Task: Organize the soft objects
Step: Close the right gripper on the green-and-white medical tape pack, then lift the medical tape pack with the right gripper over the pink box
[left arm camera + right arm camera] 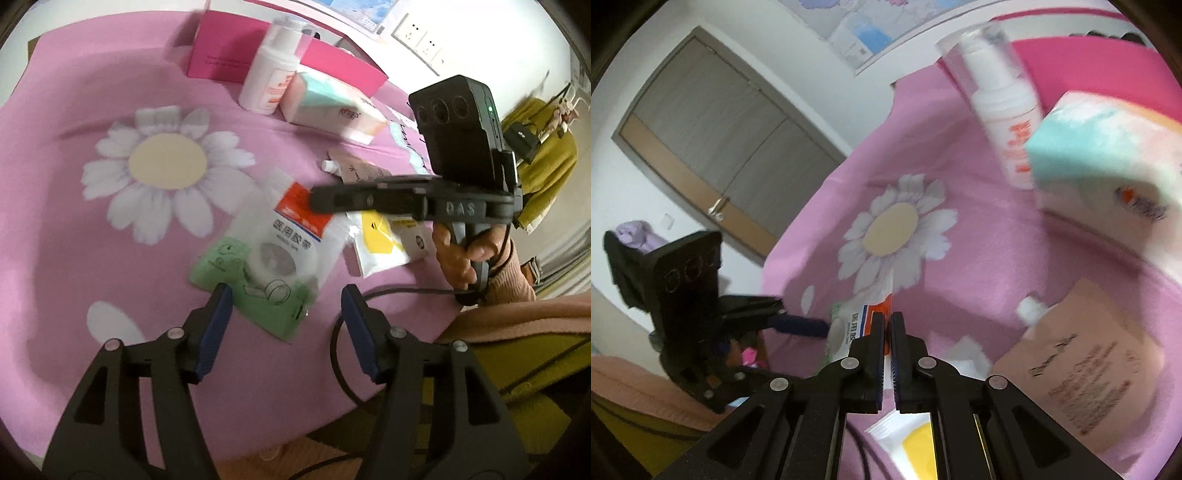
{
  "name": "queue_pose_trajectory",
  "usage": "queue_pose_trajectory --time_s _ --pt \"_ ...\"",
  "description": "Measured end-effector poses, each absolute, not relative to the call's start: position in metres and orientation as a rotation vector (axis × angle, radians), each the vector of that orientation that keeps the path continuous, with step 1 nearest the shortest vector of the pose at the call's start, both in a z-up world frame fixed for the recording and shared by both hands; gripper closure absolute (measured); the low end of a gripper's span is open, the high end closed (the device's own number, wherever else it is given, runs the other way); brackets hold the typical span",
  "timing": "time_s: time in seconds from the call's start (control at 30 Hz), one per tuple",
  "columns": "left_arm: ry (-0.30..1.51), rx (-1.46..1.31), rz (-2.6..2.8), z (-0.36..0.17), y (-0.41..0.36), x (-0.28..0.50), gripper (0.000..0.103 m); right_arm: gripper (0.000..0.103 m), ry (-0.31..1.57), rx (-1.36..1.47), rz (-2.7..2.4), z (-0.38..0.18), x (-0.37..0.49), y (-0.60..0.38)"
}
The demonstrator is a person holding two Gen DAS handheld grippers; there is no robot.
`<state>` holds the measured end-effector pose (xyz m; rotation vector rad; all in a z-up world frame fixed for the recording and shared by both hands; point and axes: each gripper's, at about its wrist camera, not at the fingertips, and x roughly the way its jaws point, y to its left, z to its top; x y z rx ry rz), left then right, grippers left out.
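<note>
A clear bag of medical tape (273, 251) with a red-and-blue label and green card lies on the pink flowered cloth (74, 229). My left gripper (286, 295) is open, its blue pads just short of the bag's near edge. My right gripper (314, 199) reaches in from the right and pinches the bag's top edge; in the right wrist view the gripper (887, 317) is shut on the bag (849, 325). The left gripper (798, 325) also shows there at the left.
A white pump bottle (269, 74), a tissue pack (328, 107) and a magenta box (229, 48) stand at the back. A brown spouted pouch (1082, 362) and a white-and-yellow packet (380, 243) lie to the right. A black cable (388, 295) runs across the cloth.
</note>
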<state>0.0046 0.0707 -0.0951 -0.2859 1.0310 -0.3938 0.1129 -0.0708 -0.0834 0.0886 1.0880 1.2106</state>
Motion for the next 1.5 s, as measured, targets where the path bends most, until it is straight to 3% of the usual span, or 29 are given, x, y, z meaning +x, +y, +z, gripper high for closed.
queue_pose_trajectory --time_s 0.07,0.2,0.37,0.47,0.7,1.4,1.5 --pt "1.028 -0.293 -0.398 -0.095 0.071 0.007 0.041 0.091 1.113 0.050 1.205 -0.088 0.111 -0.067" --pt "1.012 -0.284 -0.392 -0.095 0.069 0.006 0.041 0.088 1.107 0.048 1.222 -0.086 0.111 -0.064" --pt "0.987 -0.296 -0.369 -0.094 0.071 0.008 0.041 0.092 1.069 0.027 1.216 -0.084 0.104 -0.065" --pt "0.960 -0.350 -0.394 -0.091 0.074 0.013 0.048 0.095 1.045 0.057 1.204 -0.078 0.104 -0.071" --pt "0.930 -0.341 -0.374 -0.086 0.070 0.029 0.048 0.100 0.982 0.091 1.139 -0.066 0.105 -0.082" --pt "1.025 -0.310 -0.575 -0.097 0.019 0.070 0.047 0.100 0.980 0.343 0.902 -0.080 0.123 -0.176" --pt "1.023 -0.312 -0.572 -0.094 0.014 0.075 0.050 0.100 0.975 0.345 0.912 -0.079 0.121 -0.171"
